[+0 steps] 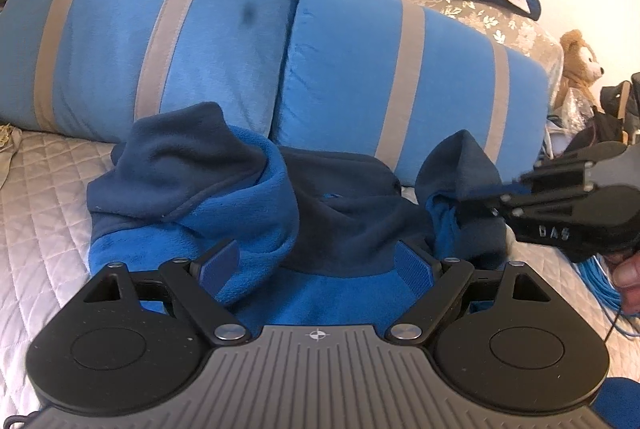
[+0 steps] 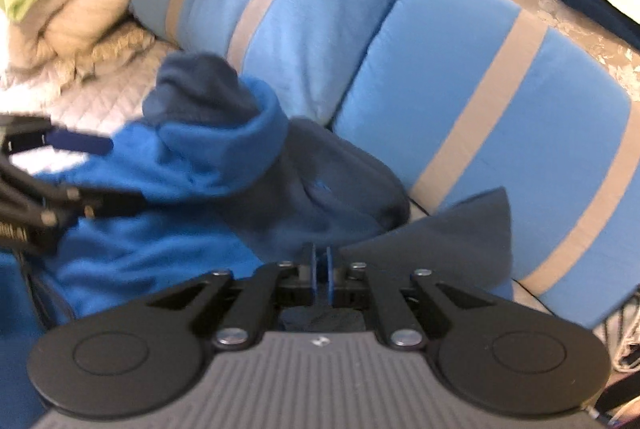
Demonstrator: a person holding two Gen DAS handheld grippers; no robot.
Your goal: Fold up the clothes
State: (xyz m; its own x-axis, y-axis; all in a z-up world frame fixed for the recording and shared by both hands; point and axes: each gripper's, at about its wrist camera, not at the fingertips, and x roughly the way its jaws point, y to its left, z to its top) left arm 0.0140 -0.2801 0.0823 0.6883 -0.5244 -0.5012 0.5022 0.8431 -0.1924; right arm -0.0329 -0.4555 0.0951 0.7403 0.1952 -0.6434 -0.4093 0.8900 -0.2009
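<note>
Fleece jacket (image 1: 224,229), two-tone blue and navy, lies crumpled on the quilted bedspread (image 1: 44,189), in front of the two striped blue pillows (image 1: 404,77).

Right gripper (image 2: 320,269): pads pressed together, pinching a navy sleeve end or corner of the jacket, which tents up toward 1 o'clock in its own view. Left gripper (image 1: 316,265): fingers spread wide, nothing between them, hovering over the blue body panel.

Handling, as a judgement: soft, thick, light, no stiffness. It should drape and bunch, and the pile gives decent friction, so slip risk is low. A pinch will likely take several layers. Best holds are seams, cuffs, hem or a shoulder edge, e.g. the raised navy lump at 11 o'clock in the left view.

Hard to make out:
- right view is motion-blurred
- near hem is cut off under both gripper bodies
- can't tell collar from hood, or front from back
- can't tell how much is already folded
</note>
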